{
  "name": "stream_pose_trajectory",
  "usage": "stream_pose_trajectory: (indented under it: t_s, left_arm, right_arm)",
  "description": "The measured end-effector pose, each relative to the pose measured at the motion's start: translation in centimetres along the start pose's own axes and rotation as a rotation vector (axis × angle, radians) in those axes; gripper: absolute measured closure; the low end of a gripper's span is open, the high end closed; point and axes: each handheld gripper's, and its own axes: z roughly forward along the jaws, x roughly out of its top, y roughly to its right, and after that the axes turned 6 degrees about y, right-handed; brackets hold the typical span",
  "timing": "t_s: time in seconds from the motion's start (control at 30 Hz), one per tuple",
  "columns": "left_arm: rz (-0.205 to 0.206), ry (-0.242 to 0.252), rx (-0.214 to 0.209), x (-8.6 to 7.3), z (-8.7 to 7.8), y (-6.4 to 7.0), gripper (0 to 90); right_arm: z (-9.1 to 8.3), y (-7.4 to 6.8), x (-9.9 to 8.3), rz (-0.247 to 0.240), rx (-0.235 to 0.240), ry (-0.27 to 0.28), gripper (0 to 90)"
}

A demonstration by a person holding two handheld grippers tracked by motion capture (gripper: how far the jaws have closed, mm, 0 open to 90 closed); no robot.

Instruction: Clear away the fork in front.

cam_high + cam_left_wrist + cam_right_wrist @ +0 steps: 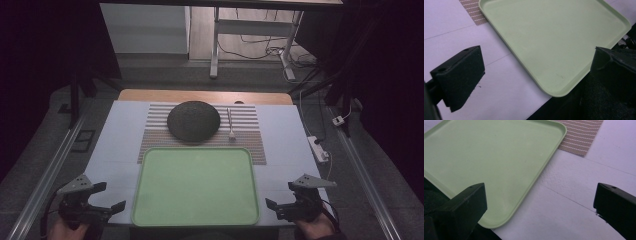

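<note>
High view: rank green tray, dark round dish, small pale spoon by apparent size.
1. Green plastic tray, largest, though nearest the camera.
2. Dark round dish.
3. Small pale spoon, smallest.

The left gripper (102, 196) sits low at the near left, held by a hand (62, 230), jaws spread wide and holding nothing. The right gripper (281, 196) mirrors it at the near right, gripped by the other hand (314, 229), jaws likewise wide apart.

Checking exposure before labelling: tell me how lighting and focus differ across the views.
High view: dim, dark surroundings, dark plate lacks detail. Left gripper view: brighter, green tray sharp, near fingers soft. Right gripper view: bright, striped mat crisp.
</note>
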Motion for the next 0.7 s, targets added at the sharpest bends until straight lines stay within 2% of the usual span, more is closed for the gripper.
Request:
stream_pose_trajectory:
  t_s: [0.2, 0.7]
  left_arm:
    - [-0.006, -0.001, -0.01, 0.0, 0.01, -0.15, 0.0]
    - [-0.005, -0.007, -0.012, 0.03, 0.08, -0.11, 0.0]
  right_arm:
    - [0.11, 0.05, 0.04, -0.002, 0.017, -0.009, 0.0]
    - [0.13, 0.1, 0.05, 0.009, 0.018, -0.012, 0.0]
